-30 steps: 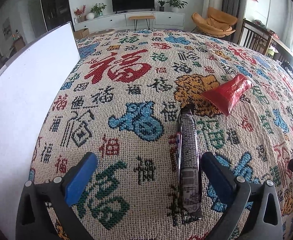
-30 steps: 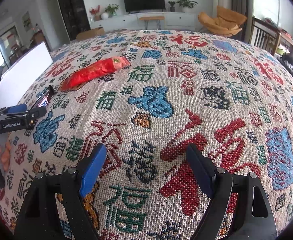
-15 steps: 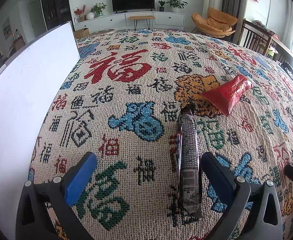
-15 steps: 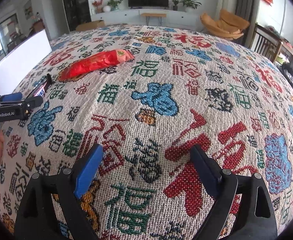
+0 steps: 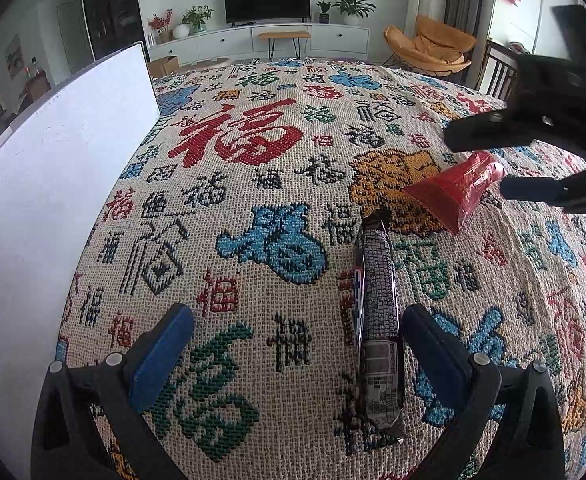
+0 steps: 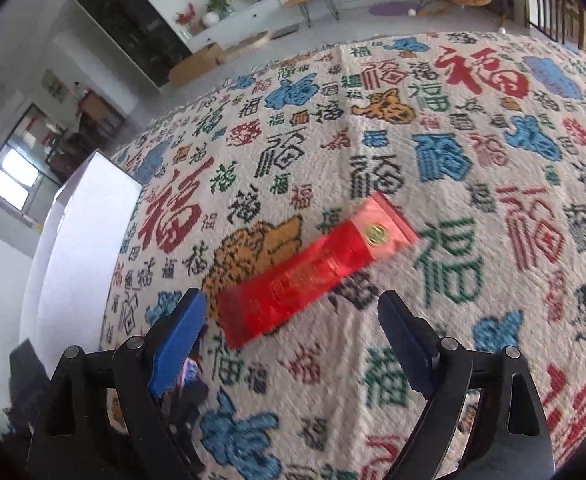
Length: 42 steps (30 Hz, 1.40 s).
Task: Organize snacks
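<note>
Two snack packets on a woven tablecloth (image 5: 261, 208); both grippers spread, neither gripping.

Left gripper (image 5: 299, 344): jaws apart, nothing clamped. The dark snack bar (image 5: 377, 320) lies lengthwise between them, close to the right-hand pad. Right gripper (image 6: 293, 320): jaws apart, nothing clamped. The red snack packet (image 6: 313, 268) lies diagonally just ahead of the gap, its near end beside the left-hand pad (image 6: 179, 336). A white board (image 5: 45, 208) stands left of both grippers.

A black flat television (image 5: 267, 0) is seen against a pale wall, above a long white low cabinet (image 5: 261, 42) flanked by potted green plants (image 5: 349, 6). An orange shell-shaped lounge chair (image 5: 433, 46) is placed to the right. Daylight is admitted through a window (image 6: 13, 178).
</note>
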Tool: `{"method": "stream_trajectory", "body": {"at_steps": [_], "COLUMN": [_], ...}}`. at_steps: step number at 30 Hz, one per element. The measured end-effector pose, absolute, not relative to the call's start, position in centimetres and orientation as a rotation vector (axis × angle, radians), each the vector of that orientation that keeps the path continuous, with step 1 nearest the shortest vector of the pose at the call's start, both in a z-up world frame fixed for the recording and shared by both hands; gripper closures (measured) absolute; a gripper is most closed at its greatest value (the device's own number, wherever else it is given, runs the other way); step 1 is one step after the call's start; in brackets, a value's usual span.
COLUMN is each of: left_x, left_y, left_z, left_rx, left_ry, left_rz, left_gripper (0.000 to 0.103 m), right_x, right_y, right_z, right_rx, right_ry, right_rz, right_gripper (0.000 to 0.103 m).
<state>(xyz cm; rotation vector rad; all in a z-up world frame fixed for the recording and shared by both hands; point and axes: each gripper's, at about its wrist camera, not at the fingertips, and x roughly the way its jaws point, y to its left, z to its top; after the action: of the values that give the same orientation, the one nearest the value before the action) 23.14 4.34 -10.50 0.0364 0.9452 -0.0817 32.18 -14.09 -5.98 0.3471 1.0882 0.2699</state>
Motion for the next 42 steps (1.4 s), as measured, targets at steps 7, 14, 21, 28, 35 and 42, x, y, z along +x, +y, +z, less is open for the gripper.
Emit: {"method": "stream_trajectory", "body": {"at_steps": [7,14,21,28,35,42], "left_x": [23.1,23.1,23.1,23.1,23.2,23.1], "left_y": [4.3,4.4,4.4,4.5,4.4,4.4], "left_z": [-10.5,-10.5,-10.5,-10.5,-10.5,-10.5], "left_rx": [0.036,0.036,0.036,0.035,0.036,0.036], "left_ry": [0.945,0.945,0.945,0.945,0.946,0.946], "left_rz": [-0.082,-0.083,-0.083,-0.084,-0.084,-0.084], "left_gripper": [0.000,0.000,0.000,0.000,0.000,0.000], "right_x": [35.4,32.8,24.5,18.0,17.3,17.6], "right_y": [-10.2,-13.0,-17.9,-20.0,-18.4,-18.7], "right_z": [-7.8,-7.3,-5.7,-8.0,-8.6,-8.7], "right_rx": [0.193,0.005,-0.036,-0.046,-0.145,-0.134], "right_ry": [1.144,1.128,1.149,0.976,0.912,0.916], "right_rz": [0.140,0.189,0.397,0.329,0.203,0.181], "right_gripper": [0.024,0.080,0.079,0.041,0.020,0.016]}}
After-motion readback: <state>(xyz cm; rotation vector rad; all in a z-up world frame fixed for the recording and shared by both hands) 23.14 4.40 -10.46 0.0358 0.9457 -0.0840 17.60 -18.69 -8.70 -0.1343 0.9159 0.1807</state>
